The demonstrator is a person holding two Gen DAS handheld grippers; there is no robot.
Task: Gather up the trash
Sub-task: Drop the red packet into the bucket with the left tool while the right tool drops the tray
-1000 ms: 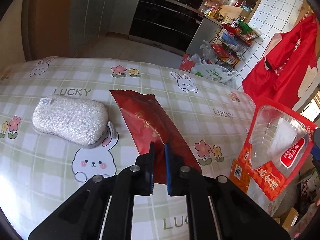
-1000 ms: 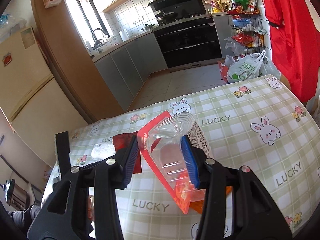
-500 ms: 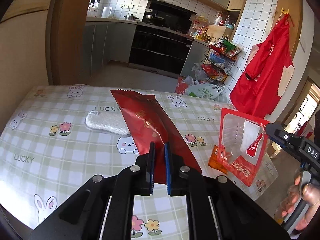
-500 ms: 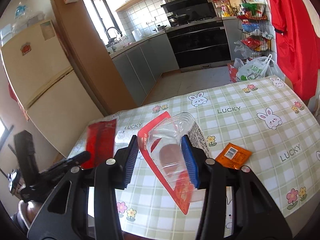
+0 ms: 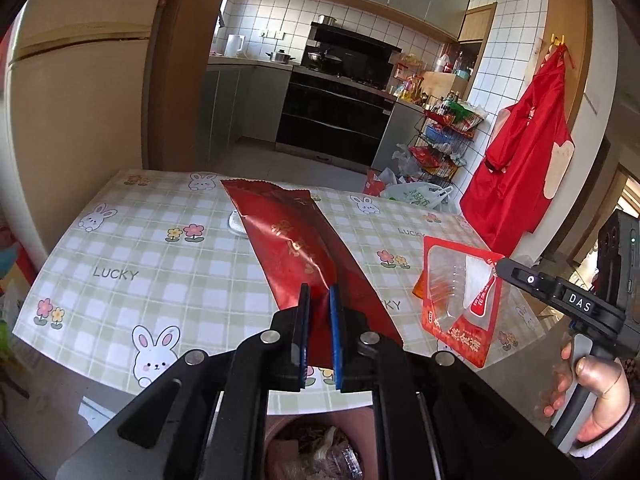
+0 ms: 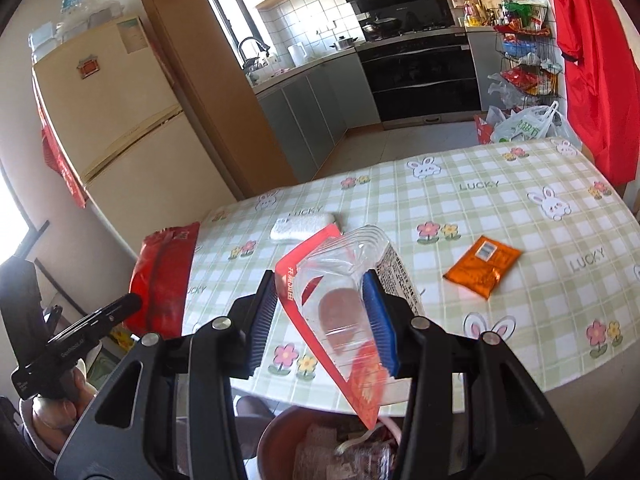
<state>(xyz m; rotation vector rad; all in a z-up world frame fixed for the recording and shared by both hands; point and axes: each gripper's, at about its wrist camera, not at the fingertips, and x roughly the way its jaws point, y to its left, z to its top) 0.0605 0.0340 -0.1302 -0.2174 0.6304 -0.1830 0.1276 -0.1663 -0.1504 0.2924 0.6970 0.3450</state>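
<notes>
Bin (image 6: 320, 448): we see it nearest of all, below the table's near edge, under both grippers and already part full
Left gripper (image 5: 318, 336): we have it pinched tight on the long red wrapper (image 5: 296, 252), whose long axis runs away from us over the table
Right gripper (image 6: 320, 320): part open, pads pressed on the clear plastic packet (image 6: 340, 300), its lower corner hanging over the bin (the nearer one to drop, we judge)
Table (image 6: 500, 208): farther off, an orange sachet (image 6: 482, 266) to the right and a white sponge (image 6: 300, 226) beyond
</notes>
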